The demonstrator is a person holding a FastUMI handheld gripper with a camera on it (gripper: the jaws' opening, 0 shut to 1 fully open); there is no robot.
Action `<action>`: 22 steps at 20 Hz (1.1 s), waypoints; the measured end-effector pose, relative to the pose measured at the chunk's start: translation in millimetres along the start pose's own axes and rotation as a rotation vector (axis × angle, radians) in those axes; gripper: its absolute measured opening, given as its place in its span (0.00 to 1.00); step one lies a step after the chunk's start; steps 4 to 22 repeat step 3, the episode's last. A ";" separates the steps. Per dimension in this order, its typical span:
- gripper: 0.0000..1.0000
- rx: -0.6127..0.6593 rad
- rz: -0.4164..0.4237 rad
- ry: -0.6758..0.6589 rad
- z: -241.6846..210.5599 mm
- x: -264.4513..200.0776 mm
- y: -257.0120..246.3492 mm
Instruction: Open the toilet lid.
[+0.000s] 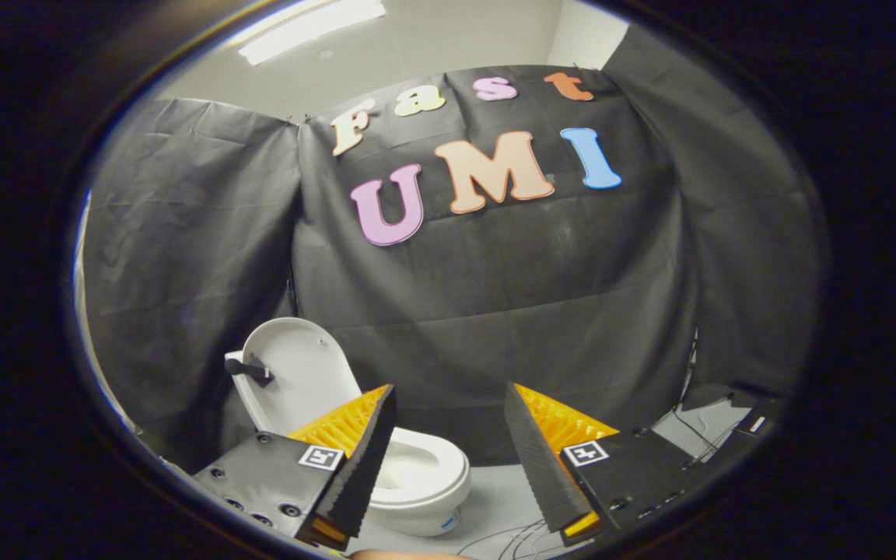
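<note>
A white toilet (425,474) stands on the floor against the black cloth wall, beyond and partly behind my left finger. Its lid (300,377) stands upright, leaning back, with a small dark handle (248,369) sticking out of its left edge. The seat and the bowl's opening show below the lid. My gripper (449,404) is open, its two fingers spread wide with nothing between them. It hovers well back from the toilet, and the left finger (355,459) overlaps the bowl's near left part.
Black cloth (495,295) hangs all around as the booth's wall. Thin cables (510,537) lie on the grey floor just right of the toilet. A grey floor patch with dark gear (728,424) and more cables sits at the far right.
</note>
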State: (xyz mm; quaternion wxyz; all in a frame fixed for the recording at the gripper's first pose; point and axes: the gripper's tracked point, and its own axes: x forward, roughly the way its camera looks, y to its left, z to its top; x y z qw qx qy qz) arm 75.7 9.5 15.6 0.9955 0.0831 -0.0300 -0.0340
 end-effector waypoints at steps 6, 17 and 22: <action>0.87 -0.002 -0.005 0.014 -6.0 0.4 -1.5; 0.87 -0.002 -0.005 0.014 -6.0 0.4 -1.5; 0.87 -0.002 -0.005 0.014 -6.0 0.4 -1.5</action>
